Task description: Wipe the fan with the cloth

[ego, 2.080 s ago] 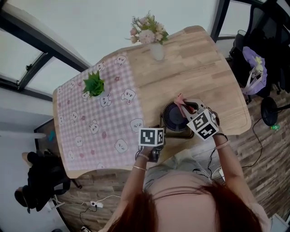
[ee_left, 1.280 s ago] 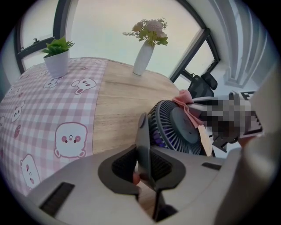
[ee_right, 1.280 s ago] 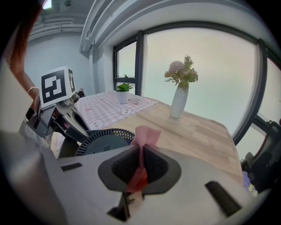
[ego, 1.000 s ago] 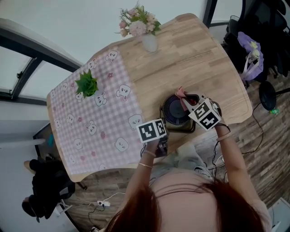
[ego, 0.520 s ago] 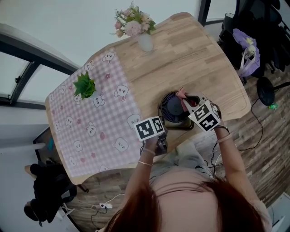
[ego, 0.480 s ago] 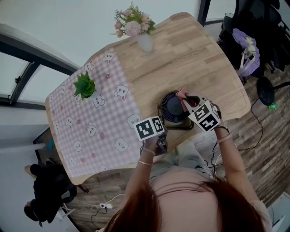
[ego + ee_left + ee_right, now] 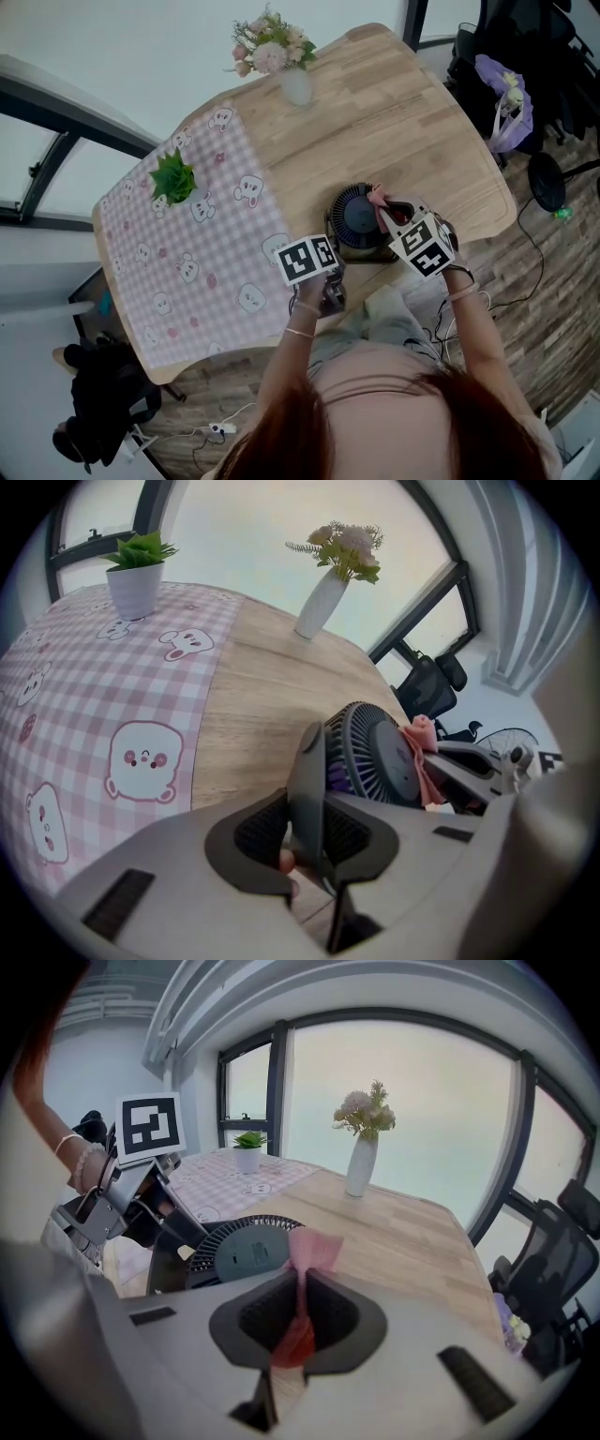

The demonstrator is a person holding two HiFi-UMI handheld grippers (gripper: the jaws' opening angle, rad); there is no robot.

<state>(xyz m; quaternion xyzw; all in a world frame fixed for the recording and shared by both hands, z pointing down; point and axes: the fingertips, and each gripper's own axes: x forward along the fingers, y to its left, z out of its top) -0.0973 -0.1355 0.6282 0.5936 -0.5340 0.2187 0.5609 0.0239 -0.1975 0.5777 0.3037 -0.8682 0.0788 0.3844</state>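
Note:
A small dark grey fan [image 7: 358,217] lies face up on the wooden table [image 7: 412,122], near its front edge. My left gripper [image 7: 335,257] is shut on the fan's stand [image 7: 307,785], which is clamped upright between the jaws in the left gripper view. My right gripper [image 7: 391,215] is shut on a pink cloth [image 7: 379,198], whose free end touches the right rim of the fan's grille. In the right gripper view the cloth [image 7: 308,1252] sticks up from the closed jaws, just beside the fan [image 7: 239,1251]. The cloth [image 7: 421,751] also shows at the fan's [image 7: 375,757] far side.
A pink checked tablecloth [image 7: 178,272] with bear prints covers the table's left half and carries a small potted plant [image 7: 174,178]. A white vase of flowers [image 7: 282,64] stands at the far edge. A black chair with a purple bag [image 7: 506,89] is beyond the table's right end.
The head view has drifted a little. Both grippers keep their holds, and the cloth stays at the fan's right rim with only slight motion.

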